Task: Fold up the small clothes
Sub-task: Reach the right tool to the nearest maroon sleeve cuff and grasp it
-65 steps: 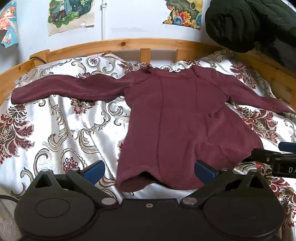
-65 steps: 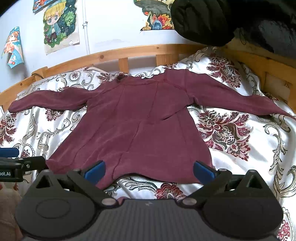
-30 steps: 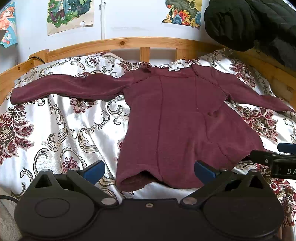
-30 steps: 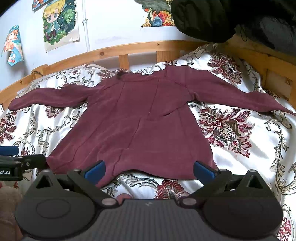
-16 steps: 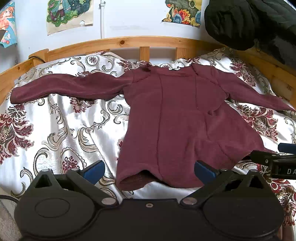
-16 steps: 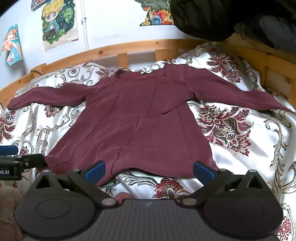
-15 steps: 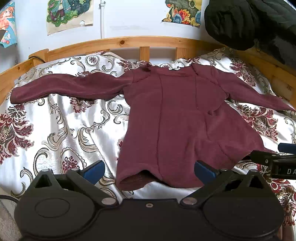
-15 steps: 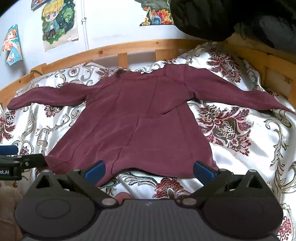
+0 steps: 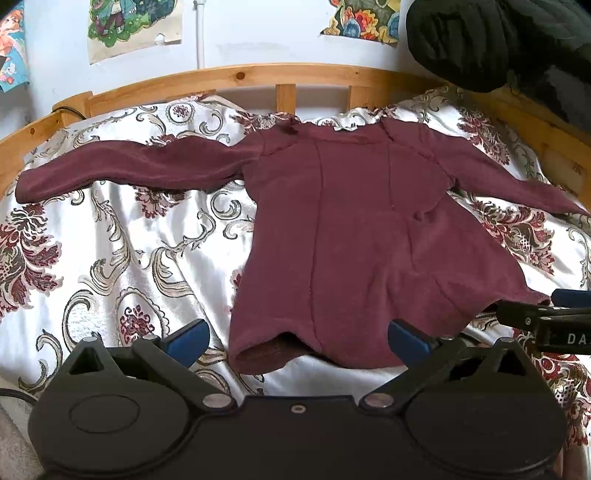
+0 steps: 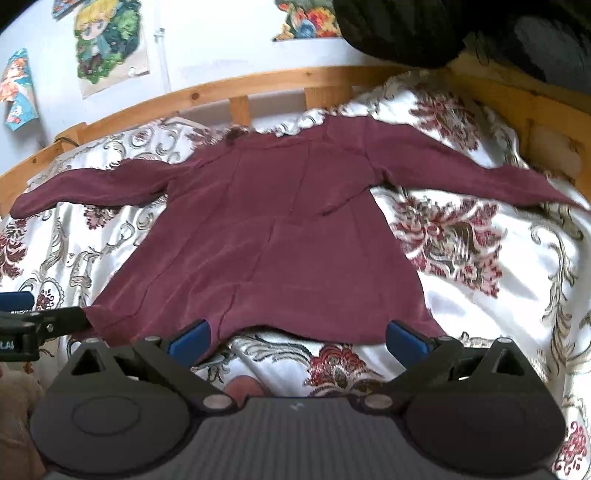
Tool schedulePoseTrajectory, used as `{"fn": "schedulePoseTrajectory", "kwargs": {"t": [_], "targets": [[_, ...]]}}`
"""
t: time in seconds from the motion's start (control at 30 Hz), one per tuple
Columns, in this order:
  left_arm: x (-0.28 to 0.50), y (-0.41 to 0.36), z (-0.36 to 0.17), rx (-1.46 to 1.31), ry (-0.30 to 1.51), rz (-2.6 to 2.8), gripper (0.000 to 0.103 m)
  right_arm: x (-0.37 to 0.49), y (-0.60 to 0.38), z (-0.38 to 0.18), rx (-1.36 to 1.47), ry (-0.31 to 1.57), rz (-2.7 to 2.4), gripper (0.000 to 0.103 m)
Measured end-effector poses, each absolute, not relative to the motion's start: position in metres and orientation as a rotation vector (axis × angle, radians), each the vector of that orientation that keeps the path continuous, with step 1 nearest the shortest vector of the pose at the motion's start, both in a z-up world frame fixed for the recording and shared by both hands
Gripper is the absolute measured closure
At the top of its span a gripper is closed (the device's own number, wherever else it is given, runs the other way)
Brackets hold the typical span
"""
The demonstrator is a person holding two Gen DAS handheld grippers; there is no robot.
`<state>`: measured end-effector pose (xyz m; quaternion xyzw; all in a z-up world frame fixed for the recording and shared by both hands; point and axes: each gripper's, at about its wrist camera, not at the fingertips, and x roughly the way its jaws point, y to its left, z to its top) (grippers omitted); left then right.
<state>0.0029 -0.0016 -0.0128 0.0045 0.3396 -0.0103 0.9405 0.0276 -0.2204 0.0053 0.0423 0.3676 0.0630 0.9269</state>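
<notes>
Flat already: the maroon long-sleeved top (image 9: 354,236) lies spread on the floral bedspread (image 9: 122,251), collar toward the wooden headboard rail (image 9: 236,79), hem toward the near edge of the bed where I stand. Both sleeves run straight out toward the bed's side edges (laid that way, I judge, so each can be turned in over the body first).

My left gripper (image 9: 297,338) hangs just short of the hem, jaws spread wide, nothing between them; its blue pads (image 9: 188,338) bracket the hem's left corner. My right gripper (image 10: 297,336) is likewise open and empty, with the hem's right half lying between its pads. Each tool sits at its own hem corner, which reads as lining up for a two-point grab. No fold begun yet.

Hem is not quite flat: the left corner gapes open, showing the inside.

Containers: none in view, no basket or drawer for the finished piece. A dark quilted jacket (image 9: 491,40) hangs over the far right corner of the bed frame, well apart from the top. Posters (image 9: 133,27) on the wall behind.
</notes>
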Motion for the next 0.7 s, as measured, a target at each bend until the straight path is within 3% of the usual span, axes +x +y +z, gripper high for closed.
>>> {"fn": "schedulePoseTrajectory", "kwargs": {"t": [0.2, 0.33, 0.7], "targets": [[0.016, 0.0, -0.009, 0.032, 0.727, -0.007, 0.001, 0.047, -0.233, 0.003, 0.117, 0.831, 0.055, 0.0], [0.029, 0.009, 0.007, 0.082, 0.648, 0.086, 0.001, 0.067, -0.245, 0.009, 0.089, 0.887, -0.008, 0.0], [0.122, 0.006, 0.056, 0.179, 0.628, 0.005, 0.001, 0.117, -0.243, 0.042, -0.145, 0.85, -0.016, 0.0]]}}
